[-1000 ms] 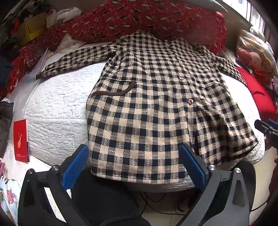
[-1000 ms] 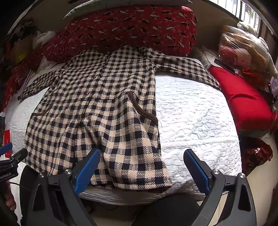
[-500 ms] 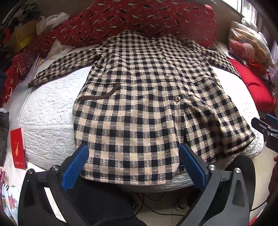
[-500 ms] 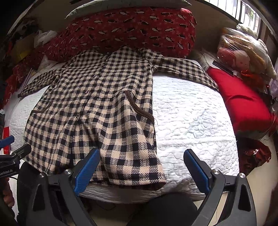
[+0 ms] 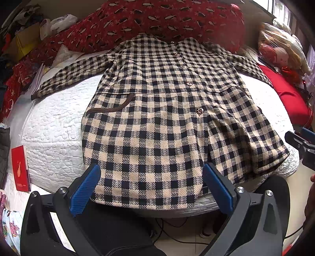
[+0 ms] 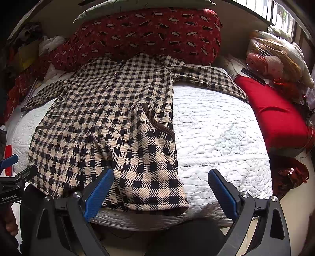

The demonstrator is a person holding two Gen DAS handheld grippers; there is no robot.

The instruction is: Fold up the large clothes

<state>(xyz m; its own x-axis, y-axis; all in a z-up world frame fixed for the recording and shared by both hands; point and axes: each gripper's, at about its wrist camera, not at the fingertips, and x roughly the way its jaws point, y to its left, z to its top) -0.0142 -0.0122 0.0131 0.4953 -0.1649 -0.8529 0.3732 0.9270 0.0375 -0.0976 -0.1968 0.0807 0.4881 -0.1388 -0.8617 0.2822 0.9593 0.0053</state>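
Writing: white letters "GenRobot.AI" sit on the left gripper [image 6: 11, 175], seen at 9 o'clock in the right wrist view. The red booklet [image 5: 20, 168] has tiny print too small to read.
Coat: the checked coat [image 5: 167, 118] lies flat, buttons up, on the white bed [image 5: 55, 126].
Coat direction: its long way runs from 6 o'clock to 12 o'clock. The collar is at 12 o'clock by the red pillow [image 5: 157, 17]. The hem hangs at the near bed edge at 6 o'clock. The sleeves reach out toward 9 and 3 o'clock.
Left gripper: wide open in the left wrist view, holding nothing. Its blue pads [image 5: 84, 189] frame the hem but I cannot tell if they touch it.
Right gripper: the right gripper [image 6: 161, 195] is wide open and holds nothing. It sits over the coat's right hem corner.
Only in left view: the red booklet is clear at 8 o'clock, and the coat's left sleeve cuff [image 5: 34, 96] shows well.
Only in right view: the whole right sleeve [image 6: 212, 80] and the red cushion [image 6: 275, 116] at 3 o'clock show fully.
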